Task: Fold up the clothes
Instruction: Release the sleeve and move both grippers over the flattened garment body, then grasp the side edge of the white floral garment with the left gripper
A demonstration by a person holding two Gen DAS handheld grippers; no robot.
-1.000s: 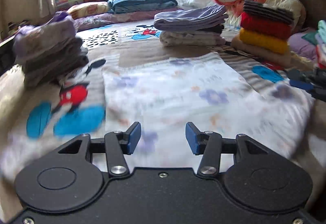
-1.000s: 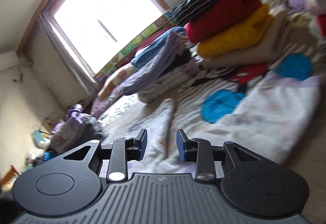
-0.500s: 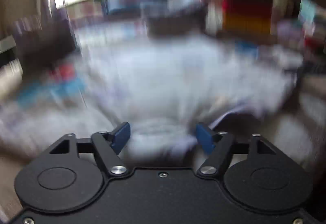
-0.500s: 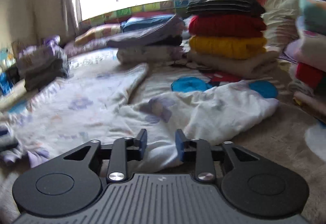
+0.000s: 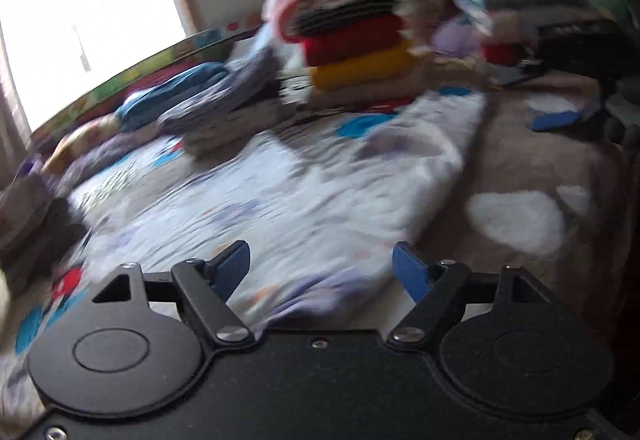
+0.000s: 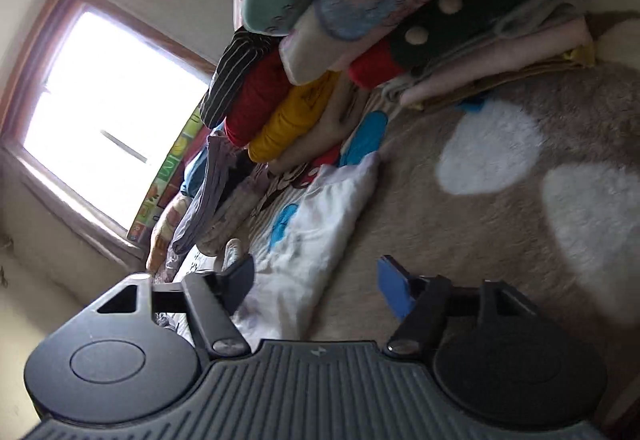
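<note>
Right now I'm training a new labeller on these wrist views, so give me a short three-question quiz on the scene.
1. True or false: the left gripper is clamped on the white floral garment.
2. In the folded stack seen from the right wrist, which colour lies directly between the striped black piece and the yellow one? A) blue B) red C) green
3. Fill in: the white floral garment lies spread on the ____.

Key
1. False: its pads stand wide apart, with cloth below and between them but not pinched.
2. B, the red piece.
3. Bed, covered by a brown blanket with white patches.
</note>
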